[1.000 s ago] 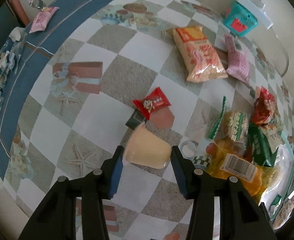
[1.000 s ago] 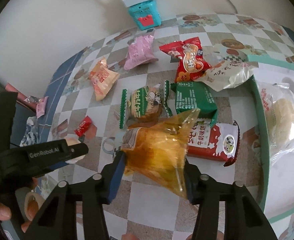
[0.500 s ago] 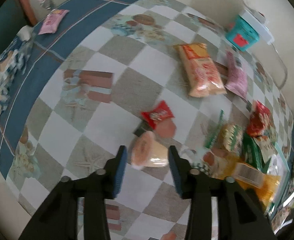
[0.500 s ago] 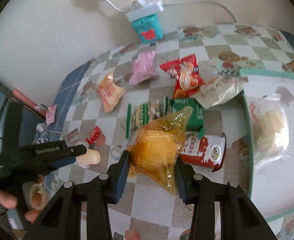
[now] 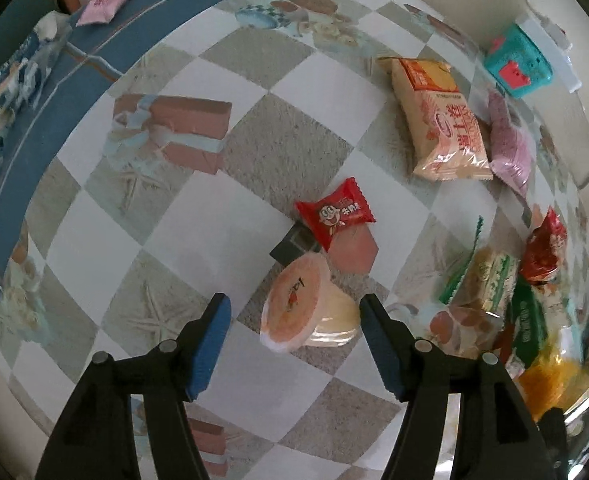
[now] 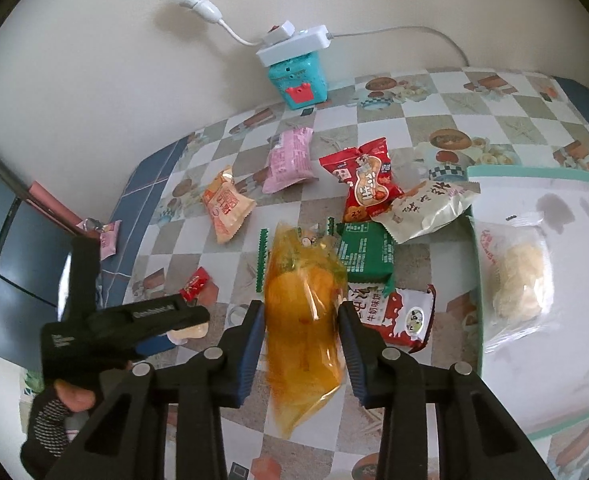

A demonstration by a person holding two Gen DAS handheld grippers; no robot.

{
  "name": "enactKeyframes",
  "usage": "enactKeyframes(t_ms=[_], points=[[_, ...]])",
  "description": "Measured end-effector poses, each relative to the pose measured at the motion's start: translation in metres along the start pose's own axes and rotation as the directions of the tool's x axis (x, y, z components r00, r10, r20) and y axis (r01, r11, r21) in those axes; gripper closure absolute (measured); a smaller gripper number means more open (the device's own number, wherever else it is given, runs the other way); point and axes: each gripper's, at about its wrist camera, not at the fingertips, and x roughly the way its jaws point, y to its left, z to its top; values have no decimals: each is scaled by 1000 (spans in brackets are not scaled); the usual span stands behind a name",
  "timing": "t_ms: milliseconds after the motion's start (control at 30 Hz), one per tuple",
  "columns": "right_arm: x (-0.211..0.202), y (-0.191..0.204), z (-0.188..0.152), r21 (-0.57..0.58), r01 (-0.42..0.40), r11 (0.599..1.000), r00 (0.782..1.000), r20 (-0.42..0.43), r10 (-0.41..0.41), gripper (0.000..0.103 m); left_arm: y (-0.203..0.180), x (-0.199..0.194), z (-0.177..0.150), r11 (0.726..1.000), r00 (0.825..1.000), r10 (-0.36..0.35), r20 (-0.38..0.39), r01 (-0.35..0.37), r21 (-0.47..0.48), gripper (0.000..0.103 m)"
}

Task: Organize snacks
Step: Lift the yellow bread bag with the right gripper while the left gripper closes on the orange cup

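Observation:
A pale jelly cup (image 5: 310,308) with an orange lid lies on its side on the checked tablecloth. My left gripper (image 5: 294,304) points down over it; its jaws are opening, and the blue pads (image 5: 210,336) stand clear of the cup on both sides. In the right wrist view my right gripper (image 6: 299,314) is shut on a clear yellow snack bag (image 6: 302,308), held above the table. The left gripper (image 6: 134,320) shows there too, in a gloved hand (image 6: 54,408). A white tray with a teal rim (image 6: 534,172) at the right holds one clear bag of pale snacks (image 6: 518,276).
A small red candy (image 5: 334,212) lies just beyond the cup. Farther off are an orange pack (image 5: 442,120), a pink pack (image 5: 508,148) and a teal box (image 5: 518,60) by the wall. Red (image 6: 368,184), white (image 6: 426,204), green (image 6: 366,256) and milk-biscuit (image 6: 406,316) packs crowd the tray's left edge.
The left jaws have widened away from the jelly cup, which now lies with its lid turned toward the camera. The right jaws have closed tighter on the yellow bag and raised it.

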Motion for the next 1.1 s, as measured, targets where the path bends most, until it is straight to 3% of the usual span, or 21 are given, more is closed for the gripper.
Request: enactKeyframes(t_ms=[100,267,300,367,600,833,1100], points=[[2,-1,-1,-1,5,1000,1000,-6,-5,66,-10,3,0,999,1000,11,-3,-11,37,35],[11,-6,-4,10,9,1000,999,-46,-9,66,-28,7,-2,987,993,116,30,-118,105,36],[13,-8,-4,16,7,1000,998,-55,-7,66,-32,8,-2,987,993,117,34,-120,109,37],[16,-11,-5,27,6,1000,998,-67,-4,66,-35,5,-1,987,993,106,42,-110,114,55],[35,-12,-13,41,-3,999,991,-133,9,63,-50,3,2,986,993,114,30,-117,122,56],[46,4,-19,-37,51,998,985,-165,-56,41,-44,10,-5,989,995,101,6,-101,112,56],[41,35,-22,-180,97,979,985,-124,-121,41,-20,2,-11,992,995,96,-11,-95,87,56]])
